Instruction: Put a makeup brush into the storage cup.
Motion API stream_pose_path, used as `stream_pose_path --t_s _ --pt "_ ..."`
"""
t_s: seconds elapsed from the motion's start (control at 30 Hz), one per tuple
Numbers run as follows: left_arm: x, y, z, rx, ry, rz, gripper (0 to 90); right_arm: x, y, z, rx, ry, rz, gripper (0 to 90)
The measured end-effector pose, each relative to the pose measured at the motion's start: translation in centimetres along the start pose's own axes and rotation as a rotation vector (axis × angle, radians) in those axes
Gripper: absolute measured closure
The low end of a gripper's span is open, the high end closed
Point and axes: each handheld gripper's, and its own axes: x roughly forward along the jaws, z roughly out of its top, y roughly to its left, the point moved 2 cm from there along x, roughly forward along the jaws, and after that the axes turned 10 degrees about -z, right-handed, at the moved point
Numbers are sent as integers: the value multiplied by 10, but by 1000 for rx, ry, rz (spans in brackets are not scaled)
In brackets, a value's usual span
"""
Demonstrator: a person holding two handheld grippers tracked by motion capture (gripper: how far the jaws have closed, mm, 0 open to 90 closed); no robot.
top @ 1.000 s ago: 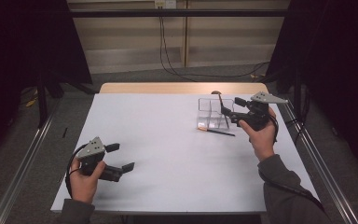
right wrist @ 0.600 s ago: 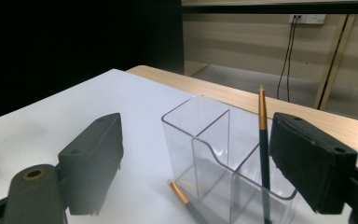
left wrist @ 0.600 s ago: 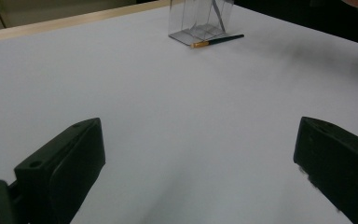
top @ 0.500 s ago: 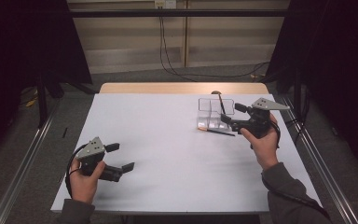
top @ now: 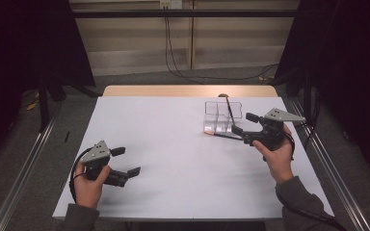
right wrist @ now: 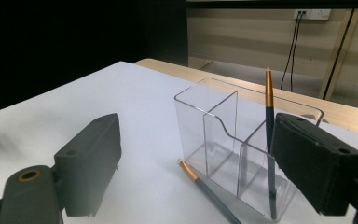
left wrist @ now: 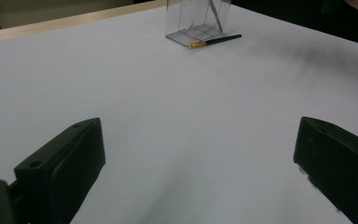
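A clear plastic organizer [top: 220,116] with several compartments stands on the white table [top: 173,139] at the back right. One thin dark brush [top: 229,109] with a gold band leans upright in it. A second brush [top: 221,135] lies flat on the table against its front. My right gripper [top: 244,123] is open just right of the organizer, its jaws pointing at it and holding nothing. In the right gripper view the organizer [right wrist: 214,140], the upright brush [right wrist: 269,140] and the lying brush [right wrist: 205,186] sit between the jaws. My left gripper [top: 126,160] rests open at the front left.
In the left gripper view the organizer [left wrist: 196,21] and the lying brush [left wrist: 214,41] are far off across bare white table. A wooden strip [top: 188,91] runs along the table's far edge. Metal rails [top: 335,163] flank both sides, and cables hang behind.
My right gripper has drawn back a little toward the person's side, away from the organizer, still open. The left gripper has stayed put.
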Motion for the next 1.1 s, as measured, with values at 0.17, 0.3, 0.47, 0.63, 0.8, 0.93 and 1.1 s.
stream_pose_path --t_s 0.17,0.3,0.47,0.63,0.8,0.93,1.1 --pt "2 0 1 6 4 -8 17 -9 0 -6 7 5 0 152" --pt "3 -1 1 2 5 -5 17 -15 0 -10 13 2 10 149" --pt "2 -2 0 3 4 -11 17 -24 1 -17 -2 10 10 147" --pt "1 -3 -2 0 5 -11 17 -30 1 -23 1 18 15 146" --pt "-2 -4 -2 -2 1 0 18 -37 3 -30 1 22 12 141" --pt "-3 -4 -3 -5 -5 -2 17 -46 5 -35 -7 33 18 139" --pt "-2 -4 -2 -6 -5 -1 17 -51 7 -39 -27 40 24 137"
